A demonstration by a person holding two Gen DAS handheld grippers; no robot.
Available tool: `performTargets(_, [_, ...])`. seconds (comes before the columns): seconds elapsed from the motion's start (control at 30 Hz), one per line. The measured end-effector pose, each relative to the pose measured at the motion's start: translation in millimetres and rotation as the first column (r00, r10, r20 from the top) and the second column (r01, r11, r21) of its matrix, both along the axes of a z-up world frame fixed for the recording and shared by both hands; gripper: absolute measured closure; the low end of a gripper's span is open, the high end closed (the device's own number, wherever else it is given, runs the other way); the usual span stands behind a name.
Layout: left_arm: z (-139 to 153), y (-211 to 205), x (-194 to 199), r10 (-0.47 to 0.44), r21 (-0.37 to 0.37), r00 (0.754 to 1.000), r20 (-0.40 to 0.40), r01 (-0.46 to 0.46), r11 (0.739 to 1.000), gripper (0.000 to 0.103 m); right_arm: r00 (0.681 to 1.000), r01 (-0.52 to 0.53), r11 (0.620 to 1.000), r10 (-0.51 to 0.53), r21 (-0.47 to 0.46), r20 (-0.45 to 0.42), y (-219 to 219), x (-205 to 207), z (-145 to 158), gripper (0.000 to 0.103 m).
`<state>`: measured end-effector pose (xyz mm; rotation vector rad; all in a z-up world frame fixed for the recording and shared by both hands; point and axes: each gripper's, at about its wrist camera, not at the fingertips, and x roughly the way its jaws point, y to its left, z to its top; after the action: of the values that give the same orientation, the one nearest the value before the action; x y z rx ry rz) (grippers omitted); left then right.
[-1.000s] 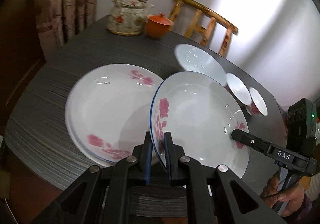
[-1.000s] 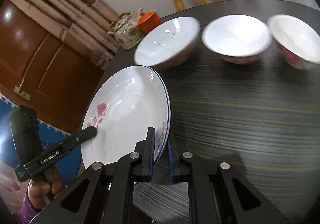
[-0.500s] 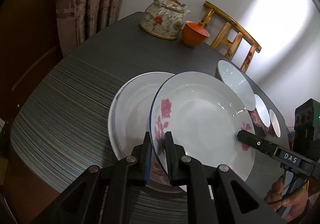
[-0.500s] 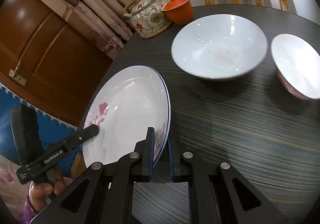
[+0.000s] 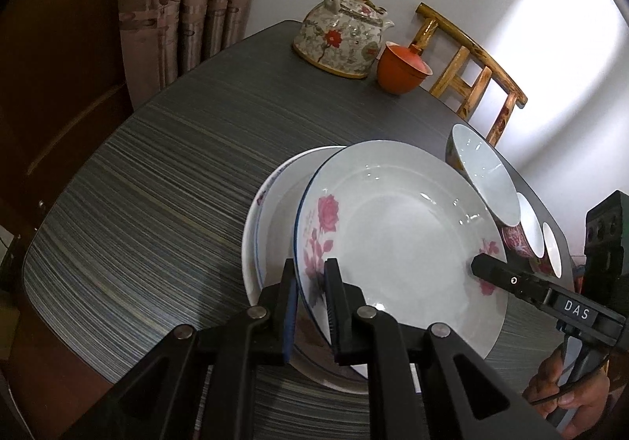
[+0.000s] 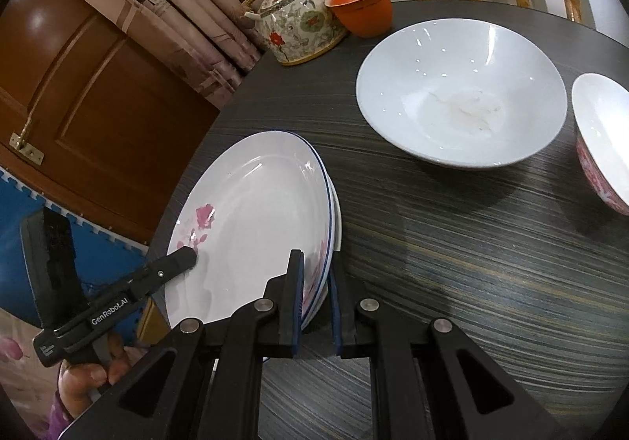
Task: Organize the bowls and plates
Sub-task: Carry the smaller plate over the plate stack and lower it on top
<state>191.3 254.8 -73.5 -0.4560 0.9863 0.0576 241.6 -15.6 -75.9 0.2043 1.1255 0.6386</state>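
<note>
Both grippers hold one white rose-patterned plate point(image 5: 397, 235) by opposite rims. My left gripper point(image 5: 310, 283) is shut on its near edge; my right gripper point(image 6: 314, 275) is shut on the other edge, and the plate also shows in the right wrist view point(image 6: 251, 220). The held plate sits tilted over a second white plate point(image 5: 267, 220) lying on the dark table, almost covering it; its edge point(image 6: 335, 220) peeks out beneath. A large white bowl point(image 6: 460, 94) and a smaller red-patterned bowl point(image 6: 601, 137) stand to the right.
A floral teapot point(image 5: 338, 37) and an orange lidded cup point(image 5: 401, 66) stand at the table's far edge, before a wooden chair point(image 5: 475, 66). Small bowls point(image 5: 530, 231) line the right side. The striped table point(image 5: 157, 180) ends close on the left near curtains and a door.
The held plate has moved left over the lying plate and now covers most of it. Both grippers moved with it and stayed shut.
</note>
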Motion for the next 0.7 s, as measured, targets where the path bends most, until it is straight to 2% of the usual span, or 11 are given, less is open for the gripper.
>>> performTargets(0.2, [-0.6,0.8,1.1,0.008,0.015,1.000,-0.004,-0.008,1.000,0.090,1.000,-0.001,1.000,0.001,-0.005,0.004,5.0,0.5,0.8,0.091])
performTargets(0.47, [0.7,-6.2,3.6,-0.003,0.102,1.000,-0.012,0.004,0.995,0.091,1.000,0.003,1.000,-0.003,-0.017,-0.003,5.6,1.4,-2.1,0.091])
performTargets(0.7, [15.5,-10.9,-0.2,-0.003,0.162,0.998,0.057,-0.006,0.987,0.090,1.000,0.004,1.000,-0.005,-0.023,-0.003,5.7,1.0,-4.7,0.091])
